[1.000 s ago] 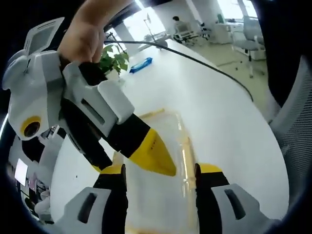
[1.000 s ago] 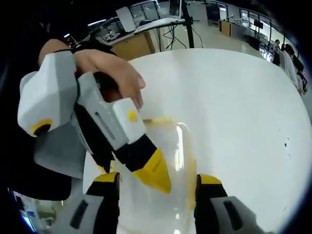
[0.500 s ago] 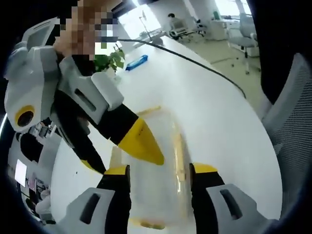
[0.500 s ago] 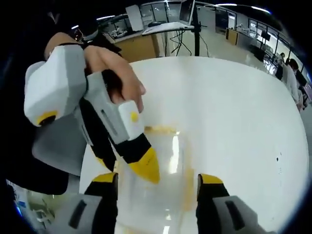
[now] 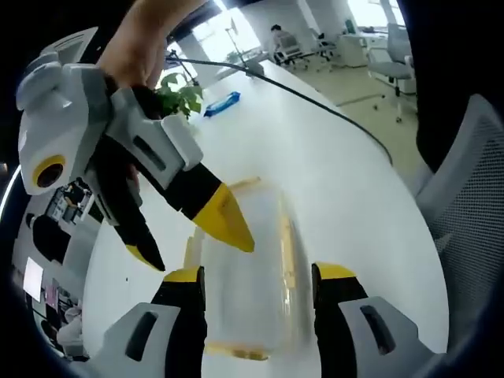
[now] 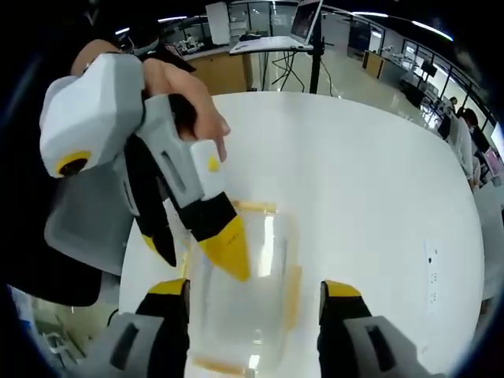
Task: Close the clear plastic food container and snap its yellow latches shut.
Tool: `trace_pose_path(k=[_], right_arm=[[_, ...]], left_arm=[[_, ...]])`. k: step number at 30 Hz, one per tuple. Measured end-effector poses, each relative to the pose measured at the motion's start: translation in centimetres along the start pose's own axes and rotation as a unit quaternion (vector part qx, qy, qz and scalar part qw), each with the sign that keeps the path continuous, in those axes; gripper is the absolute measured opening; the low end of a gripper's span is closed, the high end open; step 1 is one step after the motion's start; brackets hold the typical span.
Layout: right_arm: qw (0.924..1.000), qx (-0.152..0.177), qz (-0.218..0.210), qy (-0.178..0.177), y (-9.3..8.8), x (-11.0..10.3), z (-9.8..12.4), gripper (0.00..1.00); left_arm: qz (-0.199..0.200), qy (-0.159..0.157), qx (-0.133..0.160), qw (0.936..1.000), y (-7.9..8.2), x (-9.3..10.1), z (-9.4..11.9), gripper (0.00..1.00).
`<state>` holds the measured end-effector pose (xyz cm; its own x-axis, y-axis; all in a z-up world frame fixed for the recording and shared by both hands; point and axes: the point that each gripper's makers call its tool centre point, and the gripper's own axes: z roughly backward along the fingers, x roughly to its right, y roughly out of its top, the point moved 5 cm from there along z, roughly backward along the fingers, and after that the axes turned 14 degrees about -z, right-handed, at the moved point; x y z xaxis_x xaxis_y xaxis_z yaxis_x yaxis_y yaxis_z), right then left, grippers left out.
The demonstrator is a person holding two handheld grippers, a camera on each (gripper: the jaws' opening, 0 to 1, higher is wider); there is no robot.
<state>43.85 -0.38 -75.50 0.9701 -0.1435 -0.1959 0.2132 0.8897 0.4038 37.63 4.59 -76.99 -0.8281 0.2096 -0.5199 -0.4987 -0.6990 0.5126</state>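
The clear plastic container (image 5: 250, 272) lies flat on the white table (image 5: 331, 173), blurred, with yellow latches (image 5: 287, 246) along its sides. My left gripper (image 5: 258, 276) hovers above it, open, its jaws wide on either side of the box and apart from it. My right gripper (image 5: 201, 256), held by a hand, comes in from the left, open, one yellow fingertip (image 5: 227, 223) over the box's far left corner. In the right gripper view the container (image 6: 256, 311) lies below my open right gripper (image 6: 254, 289). The left gripper (image 6: 205, 268) stands open over its left edge.
A blue object (image 5: 224, 102), a green plant (image 5: 185, 96) and a black cable (image 5: 315, 98) lie at the far end of the table. An office chair (image 5: 468, 205) stands by the table's right edge. Open table surface (image 6: 378, 181) stretches to the right of the container.
Both views have pulled back, so the container looks smaller and more of its outline shows. Each gripper's yellow tip has lifted from the lid's middle toward its left edge.
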Motion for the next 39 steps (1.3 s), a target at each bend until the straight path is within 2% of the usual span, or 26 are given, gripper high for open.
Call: trace_pose_path(k=[4, 7, 9, 10, 15, 17, 19, 23, 28, 33, 35, 36, 39], right_arm=[[0.9998, 0.007, 0.002, -0.017, -0.3, -1.1, 0.6, 0.64], [0.9981, 0.016, 0.028, -0.053, 0.0, -1.1, 1.4, 0.64], [0.9978, 0.015, 0.027, -0.060, -0.1, -1.7, 1.9, 0.64], [0.9976, 0.016, 0.026, -0.062, -0.1, -1.8, 2.1, 0.64], [0.9956, 0.029, 0.011, -0.088, 0.1, -3.0, 3.2, 0.64], [0.9951, 0.034, 0.007, -0.092, -0.2, -3.6, 3.2, 0.64], [0.9932, 0.038, -0.023, -0.107, -0.9, -3.7, 3.0, 0.63], [0.9913, 0.040, -0.040, -0.119, -1.8, -4.4, 2.5, 0.61], [0.9903, 0.021, -0.058, -0.124, -2.4, -4.5, 2.3, 0.60], [0.9884, 0.031, -0.070, -0.131, -2.1, -4.5, 2.1, 0.61], [0.9878, 0.027, -0.066, -0.138, -2.2, -4.5, 1.8, 0.60], [0.9870, 0.031, -0.056, -0.148, -2.1, -4.3, 1.8, 0.60], [0.9826, 0.046, -0.075, -0.163, -2.0, -4.1, 1.8, 0.60]], left_arm=[[0.011, 0.000, -0.002, 0.9999, 0.1, -0.4, 0.9, 0.53], [0.014, -0.007, -0.006, 0.9999, 0.2, -0.8, 1.5, 0.55], [0.028, -0.013, -0.011, 0.9995, 0.1, -1.1, 2.0, 0.53], [0.055, -0.026, -0.008, 0.9981, 0.1, -1.1, 2.2, 0.52], [0.074, -0.063, -0.034, 0.9947, -0.8, -1.6, 2.5, 0.57], [0.041, -0.061, -0.048, 0.9961, -1.3, -2.2, 2.8, 0.54], [0.056, -0.068, -0.046, 0.9950, -1.4, -2.6, 3.0, 0.52], [0.123, -0.083, -0.030, 0.9885, -1.6, -3.2, 3.7, 0.54], [0.126, -0.078, -0.050, 0.9877, -2.5, -3.8, 4.2, 0.47], [0.127, -0.079, -0.061, 0.9869, -2.7, -3.8, 3.9, 0.47], [0.145, -0.071, -0.060, 0.9851, -2.6, -4.1, 4.0, 0.46], [0.168, -0.067, -0.059, 0.9817, -2.5, -4.1, 3.9, 0.47], [0.186, -0.054, -0.069, 0.9786, -2.8, -4.2, 3.7, 0.50]])
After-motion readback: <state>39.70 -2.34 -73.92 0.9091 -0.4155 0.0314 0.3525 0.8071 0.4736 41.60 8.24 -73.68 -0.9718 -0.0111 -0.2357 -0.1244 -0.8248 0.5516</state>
